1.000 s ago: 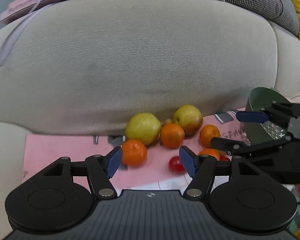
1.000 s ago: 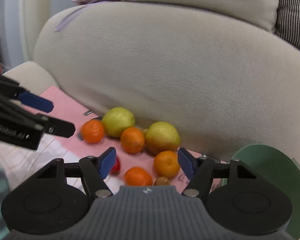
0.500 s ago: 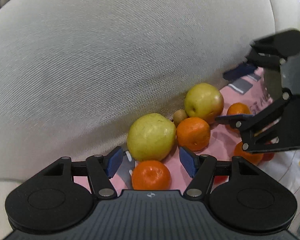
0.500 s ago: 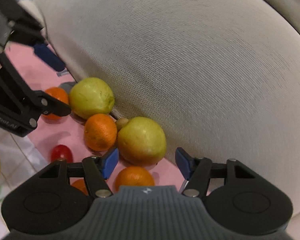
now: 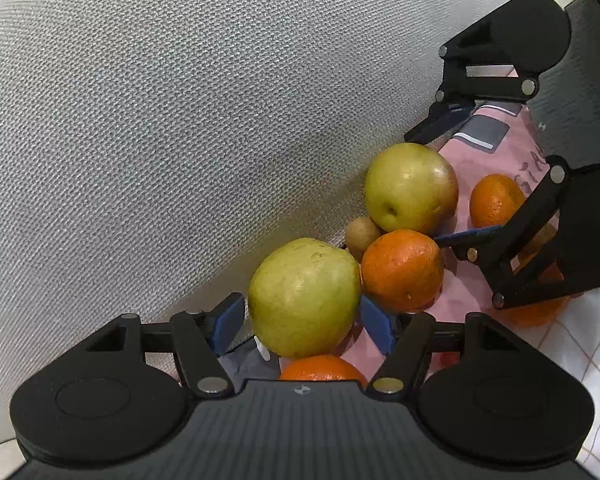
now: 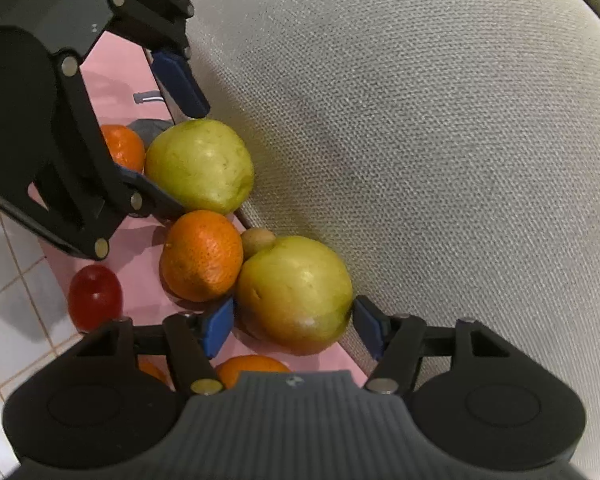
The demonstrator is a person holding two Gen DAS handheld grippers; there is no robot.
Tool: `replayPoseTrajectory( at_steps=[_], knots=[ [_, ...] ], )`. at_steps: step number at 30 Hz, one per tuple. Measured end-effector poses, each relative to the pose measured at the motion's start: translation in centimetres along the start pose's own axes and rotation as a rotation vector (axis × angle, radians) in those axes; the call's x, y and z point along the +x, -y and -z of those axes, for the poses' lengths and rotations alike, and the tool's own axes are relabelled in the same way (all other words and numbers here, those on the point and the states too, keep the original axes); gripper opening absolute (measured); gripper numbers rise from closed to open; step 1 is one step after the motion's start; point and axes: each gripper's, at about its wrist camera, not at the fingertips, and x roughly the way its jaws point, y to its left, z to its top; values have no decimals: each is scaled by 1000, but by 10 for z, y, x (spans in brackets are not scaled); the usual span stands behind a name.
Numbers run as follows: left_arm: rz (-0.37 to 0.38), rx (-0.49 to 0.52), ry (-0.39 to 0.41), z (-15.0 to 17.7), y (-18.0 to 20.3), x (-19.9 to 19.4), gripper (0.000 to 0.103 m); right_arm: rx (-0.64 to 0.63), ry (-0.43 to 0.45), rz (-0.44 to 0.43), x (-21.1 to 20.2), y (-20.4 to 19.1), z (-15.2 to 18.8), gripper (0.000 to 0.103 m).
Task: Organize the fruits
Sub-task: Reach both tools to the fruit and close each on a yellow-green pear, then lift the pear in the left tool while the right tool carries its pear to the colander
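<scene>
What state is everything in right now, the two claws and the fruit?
Left gripper: jaws opening, pads either side of a yellow-green fruit, not pressing it.
Right gripper: jaws opening, pads either side of the other yellow-green fruit.
Both those fruits: whole, lying against the cushion.
Middle orange: whole, ungripped, on the pink cloth.
Red fruit: lying loose, ungripped.
</scene>
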Motion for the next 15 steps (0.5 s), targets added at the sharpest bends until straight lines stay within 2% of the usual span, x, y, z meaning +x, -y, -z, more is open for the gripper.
replayPoseTrajectory(
  at_steps=[10,11,13,15],
  knots=[
    [37,-11,24,8,-13,10,90,-14,-19,3,22,-3,-1,64],
    [40,-18,24,9,-14,9,89,-14,-19,5,21,-3,-2,63],
    [63,-28,27,14,-17,2,76,-11,-20,7,21,-2,0,63],
    [57,-32,26,15,-16,0,74,-7,-22,11,20,-3,0,63]
  ],
)
